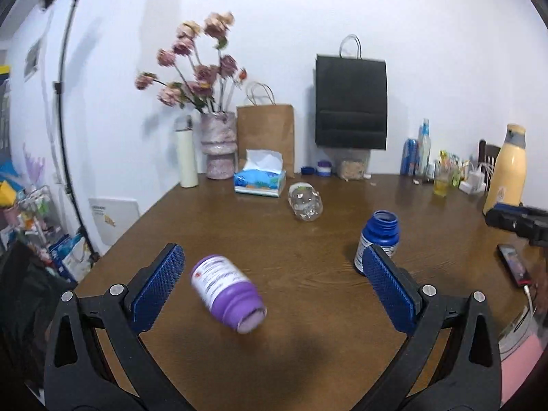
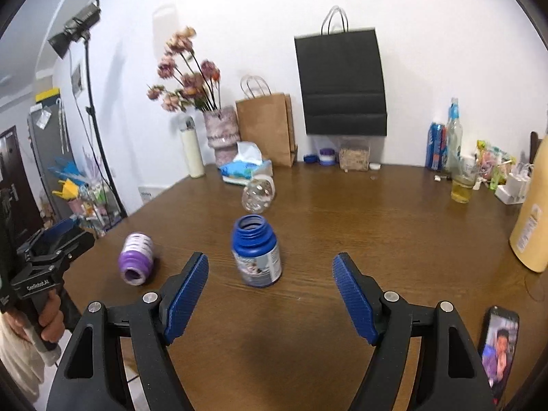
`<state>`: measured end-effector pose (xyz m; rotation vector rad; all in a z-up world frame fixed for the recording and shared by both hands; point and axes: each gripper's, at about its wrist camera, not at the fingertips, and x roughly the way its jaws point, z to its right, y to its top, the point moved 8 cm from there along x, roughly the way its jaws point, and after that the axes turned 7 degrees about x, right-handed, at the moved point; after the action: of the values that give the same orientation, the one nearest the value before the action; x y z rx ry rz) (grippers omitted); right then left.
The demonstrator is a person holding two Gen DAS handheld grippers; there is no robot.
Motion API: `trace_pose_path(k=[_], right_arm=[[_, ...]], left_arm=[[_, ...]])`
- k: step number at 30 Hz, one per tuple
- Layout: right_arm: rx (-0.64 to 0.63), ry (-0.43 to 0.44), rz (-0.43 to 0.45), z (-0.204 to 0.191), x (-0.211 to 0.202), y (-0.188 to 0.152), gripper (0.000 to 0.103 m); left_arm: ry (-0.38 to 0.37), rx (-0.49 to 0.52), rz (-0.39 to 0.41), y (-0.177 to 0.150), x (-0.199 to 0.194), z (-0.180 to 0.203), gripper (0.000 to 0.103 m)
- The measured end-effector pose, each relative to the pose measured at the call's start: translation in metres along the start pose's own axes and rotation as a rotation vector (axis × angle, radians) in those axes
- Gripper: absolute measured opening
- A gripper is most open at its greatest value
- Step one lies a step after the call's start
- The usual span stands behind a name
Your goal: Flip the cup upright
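Hand-held gripper [image 1: 270, 274] agape above table [image 1: 325, 308]

Brown wooden table [image 2: 342, 226] with bottles, tissue box [image 1: 259, 181], phone [image 2: 498, 349].

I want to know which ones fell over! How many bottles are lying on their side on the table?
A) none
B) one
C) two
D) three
C: the purple bottle and the clear bottle lie on their sides on the table, while the blue bottle stands upright with its mouth open.
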<state>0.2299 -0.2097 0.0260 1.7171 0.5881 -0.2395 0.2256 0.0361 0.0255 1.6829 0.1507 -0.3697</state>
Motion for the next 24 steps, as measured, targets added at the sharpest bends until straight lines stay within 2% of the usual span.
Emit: trace_pose_path(k=[4, 6, 8, 10, 14, 24], right_arm=[[-0.034, 0.010, 0.071, -0.015, -0.047, -0.026, 0.080], [-0.017, 0.007, 0.089, -0.019, -0.065, -0.043, 0.088], [0.036, 0.007, 0.102, -0.024, -0.086, -0.068, 0.088], [0.051, 0.033, 0.117, -0.034, -0.104, -0.094, 0.088], [-0.077, 0.016, 0.111, -0.054, -0.113, -0.109, 0.088], [-0.080, 0.013, 0.119, -0.057, -0.115, -0.111, 0.088]], left_arm=[[0.030, -0.031, 0.038, -0.012, -0.052, 0.010, 0.103], [0.036, -0.043, 0.012, -0.026, -0.077, 0.017, 0.103], [0.049, -0.035, -0.003, -0.039, -0.098, 0.024, 0.103], [0.074, 0.008, 0.026, -0.051, -0.122, 0.035, 0.103], [0.047, 0.063, 0.077, -0.055, -0.140, 0.051, 0.103], [0.037, 0.011, 0.077, -0.058, -0.141, 0.044, 0.103]])
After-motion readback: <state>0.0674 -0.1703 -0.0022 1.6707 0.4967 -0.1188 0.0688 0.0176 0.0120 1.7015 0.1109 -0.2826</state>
